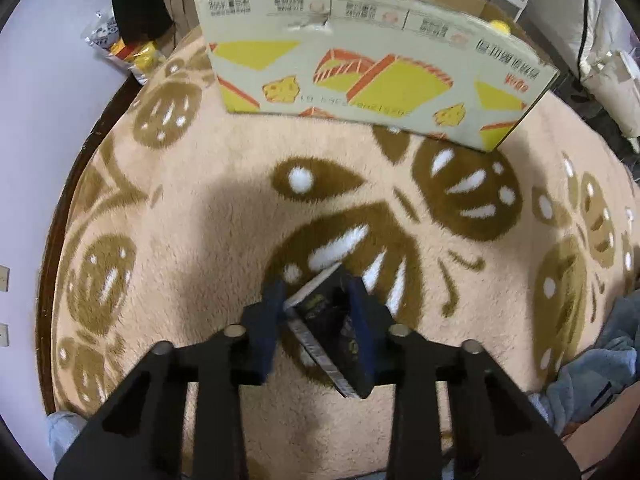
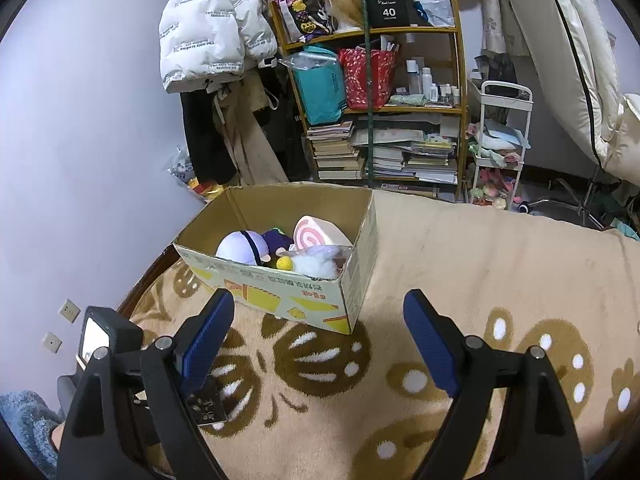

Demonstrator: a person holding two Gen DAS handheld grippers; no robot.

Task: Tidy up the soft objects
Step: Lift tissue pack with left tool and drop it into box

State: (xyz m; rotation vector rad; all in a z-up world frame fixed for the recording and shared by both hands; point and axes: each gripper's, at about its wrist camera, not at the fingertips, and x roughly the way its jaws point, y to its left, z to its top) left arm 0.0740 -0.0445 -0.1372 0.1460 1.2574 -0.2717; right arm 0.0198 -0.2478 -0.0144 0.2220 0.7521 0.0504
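One cardboard box [image 2: 280, 280] at frame centre holding several plush toys [image 2: 316, 264], left gripper [image 1: 316, 300] jaws clamped on one dark packet [image 1: 332, 320] lower centre, right gripper [image 2: 320, 344] jaws apart, black box [image 2: 389, 8] reading "40" on shelf.

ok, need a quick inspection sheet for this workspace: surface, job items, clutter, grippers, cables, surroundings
Surface: beige plush blanket with a brown leaf pattern, laid over a bed.
Job's things: cardboard box on the blanket holds plush toys: a lavender one, a white fluffy one, a pink swirl cushion. A small dark packet lies in front of it.
Clutter: snack bags beside the bed.
Grippers: left gripper shut on the dark packet; right gripper open, jaws empty.
Cables: nothing seen.
Surroundings: crowded shelf of books and bags, white jacket hanging, white trolley.
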